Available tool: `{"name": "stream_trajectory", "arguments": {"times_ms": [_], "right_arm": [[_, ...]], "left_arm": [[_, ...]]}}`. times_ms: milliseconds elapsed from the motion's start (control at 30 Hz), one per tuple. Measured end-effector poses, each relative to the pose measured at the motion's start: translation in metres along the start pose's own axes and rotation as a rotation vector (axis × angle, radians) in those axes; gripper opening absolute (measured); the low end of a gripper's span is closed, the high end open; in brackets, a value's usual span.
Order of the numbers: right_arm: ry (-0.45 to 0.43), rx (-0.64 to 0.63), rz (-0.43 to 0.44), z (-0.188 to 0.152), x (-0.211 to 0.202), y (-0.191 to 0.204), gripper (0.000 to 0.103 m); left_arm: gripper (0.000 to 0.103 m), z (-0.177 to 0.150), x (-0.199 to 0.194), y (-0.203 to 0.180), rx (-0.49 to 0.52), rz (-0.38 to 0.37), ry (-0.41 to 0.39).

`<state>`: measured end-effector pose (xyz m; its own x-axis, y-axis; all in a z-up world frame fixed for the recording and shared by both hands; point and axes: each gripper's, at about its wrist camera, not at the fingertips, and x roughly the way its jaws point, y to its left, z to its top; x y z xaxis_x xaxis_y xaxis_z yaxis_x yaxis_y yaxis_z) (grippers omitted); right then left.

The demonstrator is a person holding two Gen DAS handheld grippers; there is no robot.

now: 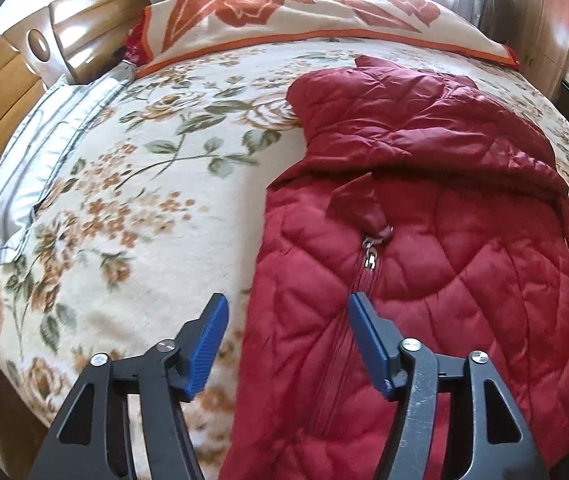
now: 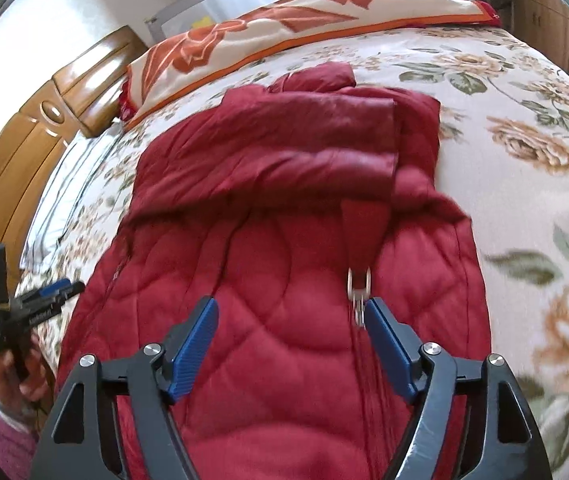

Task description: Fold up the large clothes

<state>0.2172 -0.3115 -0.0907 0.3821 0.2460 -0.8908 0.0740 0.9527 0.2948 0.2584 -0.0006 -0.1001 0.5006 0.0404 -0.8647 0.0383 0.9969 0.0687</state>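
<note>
A red quilted jacket (image 1: pixel 424 248) lies on the flowered bedspread (image 1: pixel 144 184), with its sleeves folded across the chest and a metal zipper pull (image 1: pixel 370 258) on its front. My left gripper (image 1: pixel 288 312) is open and empty, just above the jacket's left edge. In the right wrist view the same jacket (image 2: pixel 276 264) fills the middle, with a folded sleeve (image 2: pixel 284 160) lying across it. My right gripper (image 2: pixel 290 316) is open and empty over the jacket's front, its right finger beside the zipper pull (image 2: pixel 358 292). The left gripper (image 2: pixel 40 300) shows at the far left, held in a hand.
A folded orange-and-cream blanket (image 1: pixel 284 16) lies along the far side of the bed. A striped grey pillowcase (image 1: pixel 44 148) lies at the left by the wooden headboard (image 1: pixel 0 92). A wooden wardrobe (image 1: pixel 544 20) stands at the far right.
</note>
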Motion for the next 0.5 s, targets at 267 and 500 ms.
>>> {"name": "stream_trajectory", "arguments": {"times_ms": [267, 500], "right_arm": [[-0.002, 0.013, -0.01, -0.047, -0.034, -0.008, 0.081], [0.016, 0.046, -0.052, -0.076, -0.05, -0.03, 0.082]], "left_arm": [[0.069, -0.031, -0.024, 0.005, 0.0, 0.018, -0.003], [0.076, -0.048, -0.037, 0.01, 0.003, 0.035, -0.012]]}}
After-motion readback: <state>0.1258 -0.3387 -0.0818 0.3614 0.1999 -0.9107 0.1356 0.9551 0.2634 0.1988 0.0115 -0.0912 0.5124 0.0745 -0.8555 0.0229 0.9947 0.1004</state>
